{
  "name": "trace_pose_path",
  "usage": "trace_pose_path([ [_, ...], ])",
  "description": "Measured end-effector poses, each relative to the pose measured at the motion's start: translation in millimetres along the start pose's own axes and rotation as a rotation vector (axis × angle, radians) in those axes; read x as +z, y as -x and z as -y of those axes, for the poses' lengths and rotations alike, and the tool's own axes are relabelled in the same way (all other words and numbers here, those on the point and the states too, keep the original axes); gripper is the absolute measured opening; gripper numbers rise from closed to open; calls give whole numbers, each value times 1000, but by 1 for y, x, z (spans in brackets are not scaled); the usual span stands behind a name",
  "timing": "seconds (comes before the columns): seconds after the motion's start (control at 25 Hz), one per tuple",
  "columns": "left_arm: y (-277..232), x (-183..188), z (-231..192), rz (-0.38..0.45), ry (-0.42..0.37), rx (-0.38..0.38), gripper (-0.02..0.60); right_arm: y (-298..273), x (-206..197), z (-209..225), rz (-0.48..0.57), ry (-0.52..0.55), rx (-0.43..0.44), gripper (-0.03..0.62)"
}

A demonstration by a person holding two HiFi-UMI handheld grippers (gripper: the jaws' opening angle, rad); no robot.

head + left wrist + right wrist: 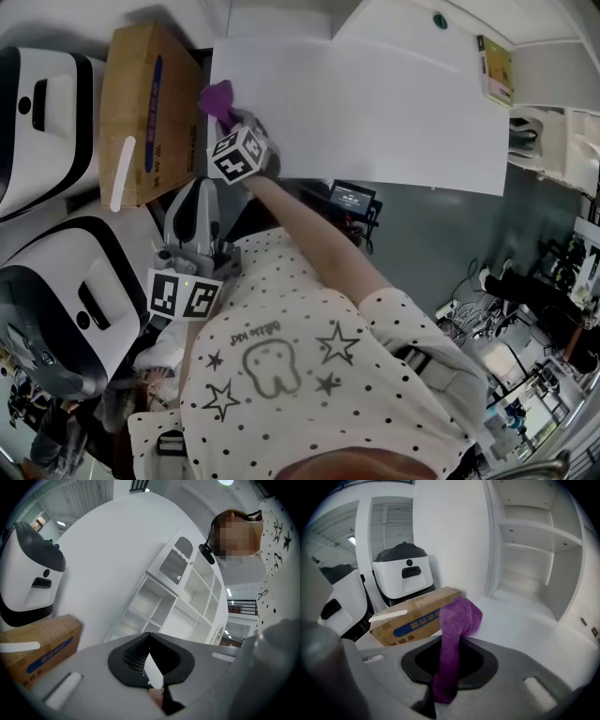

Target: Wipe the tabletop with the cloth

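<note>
Now the right gripper clamps a fuzzy, bunched purple cloth; the left gripper is closed.

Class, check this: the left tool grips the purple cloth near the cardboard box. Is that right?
No, the right tool grips the purple cloth near the cardboard box. The right gripper view shows it between the jaws; the left tool holds nothing.

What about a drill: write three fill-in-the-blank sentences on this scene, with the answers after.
1. The right gripper has its jaws shut on a ____ cloth.
2. The box beside the white table is made of ____.
3. The left gripper has its jaws together, and they hold ____.
Missing words: purple; cardboard; nothing.
</note>
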State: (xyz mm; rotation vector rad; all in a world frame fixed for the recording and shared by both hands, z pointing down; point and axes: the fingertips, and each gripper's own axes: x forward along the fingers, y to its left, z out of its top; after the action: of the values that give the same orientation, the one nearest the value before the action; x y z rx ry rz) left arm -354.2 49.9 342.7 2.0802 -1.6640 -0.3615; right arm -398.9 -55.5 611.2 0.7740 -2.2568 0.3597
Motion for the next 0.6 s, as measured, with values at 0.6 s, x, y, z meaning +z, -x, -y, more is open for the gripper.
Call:
trace_pose_path([
  [0.6, -26, -11, 17, -43, 13, -124, -5, 63, -4, 57, 122, -64, 15, 69],
])
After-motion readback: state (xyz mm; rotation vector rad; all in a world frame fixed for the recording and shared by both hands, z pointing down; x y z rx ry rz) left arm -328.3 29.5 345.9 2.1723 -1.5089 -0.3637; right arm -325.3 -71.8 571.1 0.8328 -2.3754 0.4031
